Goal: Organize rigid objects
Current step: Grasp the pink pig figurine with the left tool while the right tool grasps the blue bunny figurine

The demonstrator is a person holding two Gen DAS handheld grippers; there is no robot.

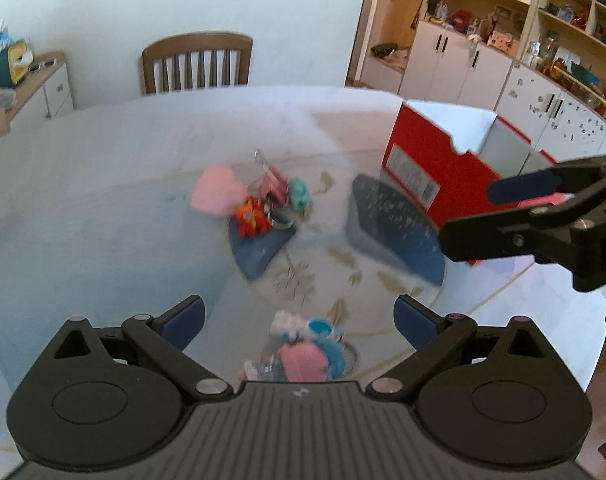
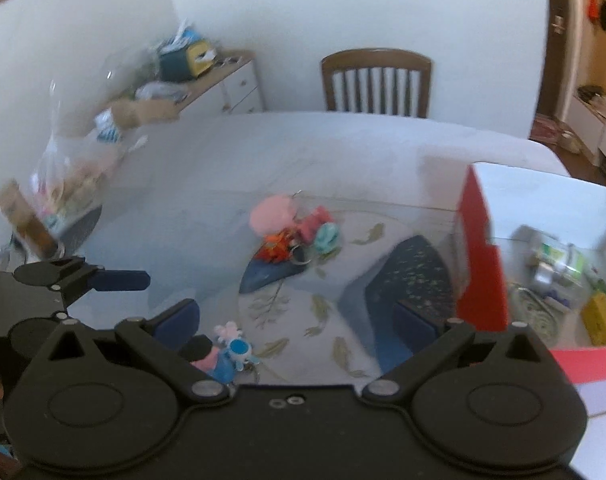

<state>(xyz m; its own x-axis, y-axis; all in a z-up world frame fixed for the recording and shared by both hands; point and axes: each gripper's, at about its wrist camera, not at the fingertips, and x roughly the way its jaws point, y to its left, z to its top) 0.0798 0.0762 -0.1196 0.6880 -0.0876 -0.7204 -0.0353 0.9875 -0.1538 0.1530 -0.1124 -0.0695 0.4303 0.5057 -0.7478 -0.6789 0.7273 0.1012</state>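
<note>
Below left tongs [image 1: 299,316], toy cluster [image 1: 303,348], untouched

White table [image 1: 103,184] carries a far toy cluster [image 1: 259,200] at frame centre, a near toy cluster [image 1: 303,344] at lower centre (both blurred), a dark blue speckled mat [image 1: 395,228] right of centre, red box [image 1: 435,184] upper right.
</note>
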